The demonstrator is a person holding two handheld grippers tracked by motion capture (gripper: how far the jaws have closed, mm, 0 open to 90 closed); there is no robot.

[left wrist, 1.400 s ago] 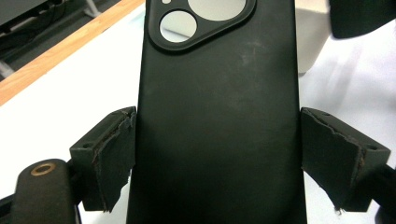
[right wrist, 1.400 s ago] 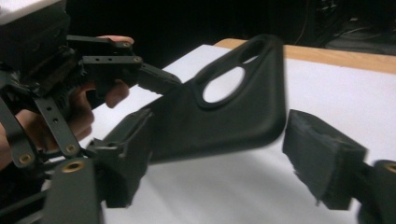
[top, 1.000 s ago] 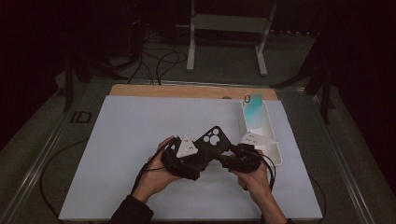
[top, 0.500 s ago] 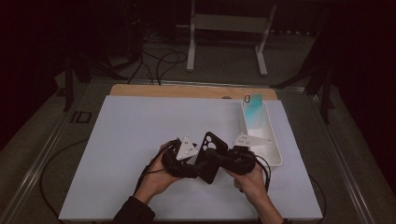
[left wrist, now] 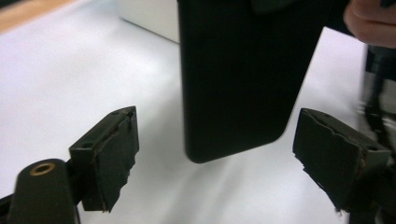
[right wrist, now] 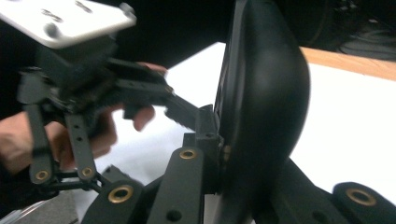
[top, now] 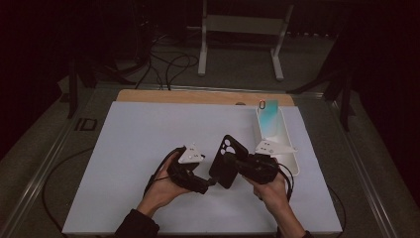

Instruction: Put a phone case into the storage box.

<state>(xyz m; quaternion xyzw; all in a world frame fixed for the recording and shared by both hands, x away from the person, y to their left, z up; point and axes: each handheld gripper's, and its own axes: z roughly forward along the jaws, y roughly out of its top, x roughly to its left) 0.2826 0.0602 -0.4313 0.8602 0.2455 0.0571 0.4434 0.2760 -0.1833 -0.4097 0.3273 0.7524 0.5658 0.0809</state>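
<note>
Right gripper [top: 229,166] clamps black phone case [top: 228,159]; left gripper [left wrist: 229,154] fingers spread beside it.

A lab — dark room, white-covered table [top: 148,129], floor cables [top: 168,64], metal stand [top: 242,29].

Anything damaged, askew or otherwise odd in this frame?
Only wear: the left gripper has ragged, chipped black pads. It stands open around the lower end of the black phone case, not touching it. The right gripper clamps the case upright above the white mat. The white tray sits straight.
</note>
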